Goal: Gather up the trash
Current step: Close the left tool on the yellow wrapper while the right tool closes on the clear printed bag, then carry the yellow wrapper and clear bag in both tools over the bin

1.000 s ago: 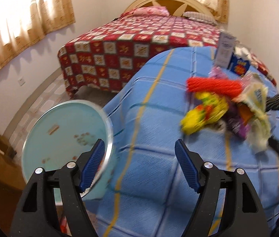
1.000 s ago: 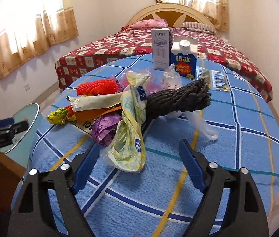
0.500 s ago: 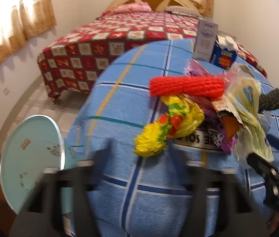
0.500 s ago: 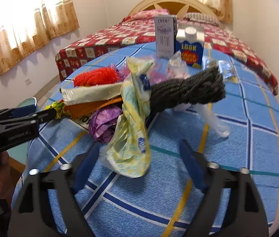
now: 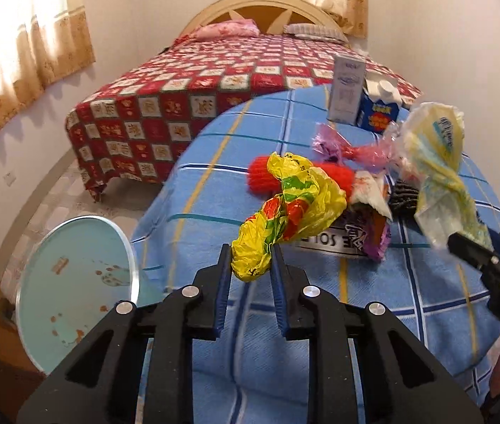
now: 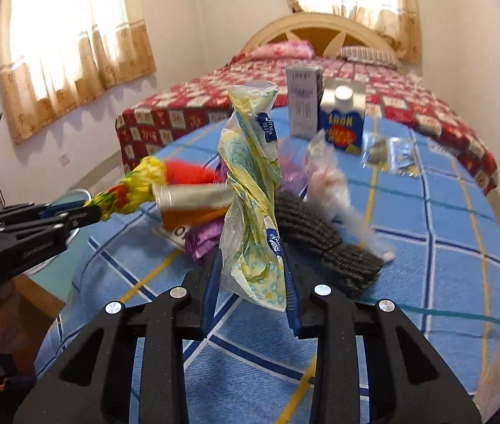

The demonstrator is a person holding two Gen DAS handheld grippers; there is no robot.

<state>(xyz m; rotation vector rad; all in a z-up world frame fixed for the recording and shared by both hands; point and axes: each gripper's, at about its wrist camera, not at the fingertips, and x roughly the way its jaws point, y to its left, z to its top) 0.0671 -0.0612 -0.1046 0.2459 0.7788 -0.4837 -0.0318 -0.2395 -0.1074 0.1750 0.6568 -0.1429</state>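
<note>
While the left gripper [image 5: 250, 265] pinches the yellow wrapper [image 5: 287, 208] and the right gripper [image 6: 253, 272] clamps the pale bag [image 6: 251, 198] upright, the bin [image 5: 76, 282] sits beside the table [image 5: 214, 176], nearest the left gripper.

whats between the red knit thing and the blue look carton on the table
In the left wrist view, a crumpled pink and purple wrapper lies on the blue tablecloth between the red knit roll and the blue carton.
</note>
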